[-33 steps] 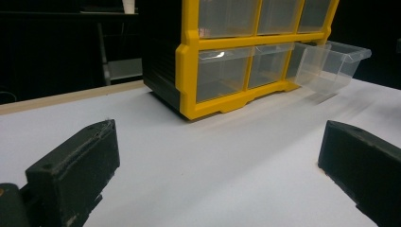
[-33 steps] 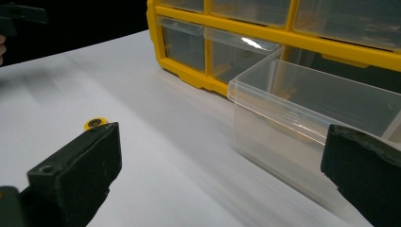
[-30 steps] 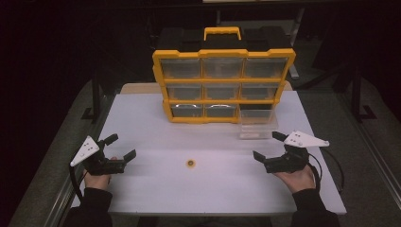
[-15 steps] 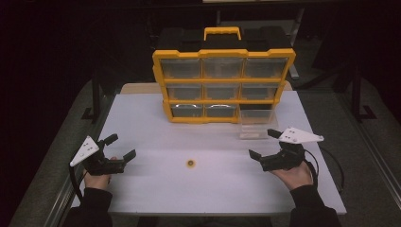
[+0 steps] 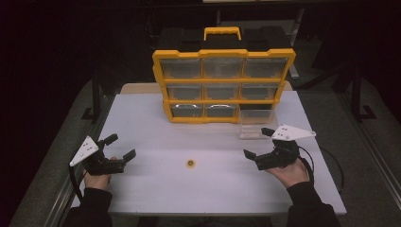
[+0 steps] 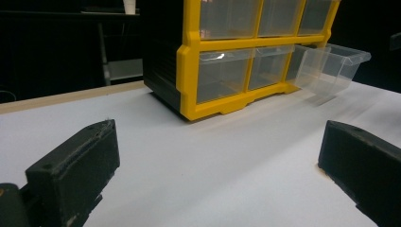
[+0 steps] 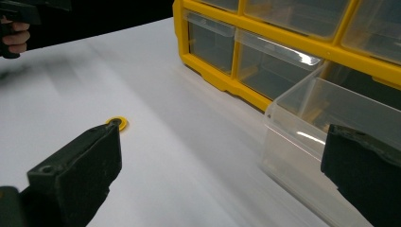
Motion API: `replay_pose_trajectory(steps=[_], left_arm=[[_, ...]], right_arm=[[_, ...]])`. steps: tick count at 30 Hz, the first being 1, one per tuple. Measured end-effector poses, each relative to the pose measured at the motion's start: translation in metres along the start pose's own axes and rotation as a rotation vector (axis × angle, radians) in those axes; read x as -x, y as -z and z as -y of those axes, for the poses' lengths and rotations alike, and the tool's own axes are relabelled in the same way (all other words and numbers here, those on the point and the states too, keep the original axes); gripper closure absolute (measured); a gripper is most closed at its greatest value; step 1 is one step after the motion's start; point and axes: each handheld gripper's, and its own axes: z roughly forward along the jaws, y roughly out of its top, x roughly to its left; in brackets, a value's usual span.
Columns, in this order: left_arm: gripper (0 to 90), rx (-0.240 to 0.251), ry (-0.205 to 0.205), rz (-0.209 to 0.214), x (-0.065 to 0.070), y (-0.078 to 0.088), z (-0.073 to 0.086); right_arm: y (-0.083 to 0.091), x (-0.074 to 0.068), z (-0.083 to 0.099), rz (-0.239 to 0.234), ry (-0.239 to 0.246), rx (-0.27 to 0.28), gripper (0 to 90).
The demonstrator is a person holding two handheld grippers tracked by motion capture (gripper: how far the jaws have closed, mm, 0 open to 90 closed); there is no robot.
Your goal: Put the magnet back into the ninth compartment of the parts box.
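A yellow-framed organizer (image 5: pixel 222 100) with clear drawers stands at the back of the white table (image 5: pixel 208 189). Its bottom-right drawer (image 5: pixel 256 122) is pulled out and looks empty. A small yellow ring (image 5: pixel 190 163) lies flat mid-table. My left gripper (image 5: pixel 121 146) rests open near the left edge, nothing between its jaws. My right gripper (image 5: pixel 257 143) is open just in front of the pulled-out drawer, right of the ring. In the right gripper view the ring (image 7: pixel 117 123) sits past the left jaw and the drawer (image 7: pixel 326 118) is close ahead. The left gripper view faces the organizer (image 6: pixel 189 61) and drawer (image 6: pixel 333 64).
The organizer has a yellow carry handle (image 5: pixel 222 32) on top. Dark floor and metal frame legs (image 5: pixel 96 90) surround the table. The other hand (image 7: pixel 16 35) holding its gripper appears far off in the right gripper view.
My right gripper has shifted a little left and forward, nearer the pulled-out drawer. The left gripper, the ring and the organizer have stayed put.
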Motion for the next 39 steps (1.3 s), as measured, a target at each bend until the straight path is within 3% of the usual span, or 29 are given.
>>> replay_pose_trajectory(steps=[23, 39], left_arm=[[0.0, 0.003, 0.002, -0.001, 0.0, 0.0, 0.0], [0.0, 0.006, 0.002, 0.0, 0.0, 0.0, 0.0]], right_arm=[[-0.029, -0.015, -0.013, -0.067, 0.06, -0.082, 0.0], [-0.045, -0.017, -0.018, -0.085, 0.064, -0.116, 0.0]])
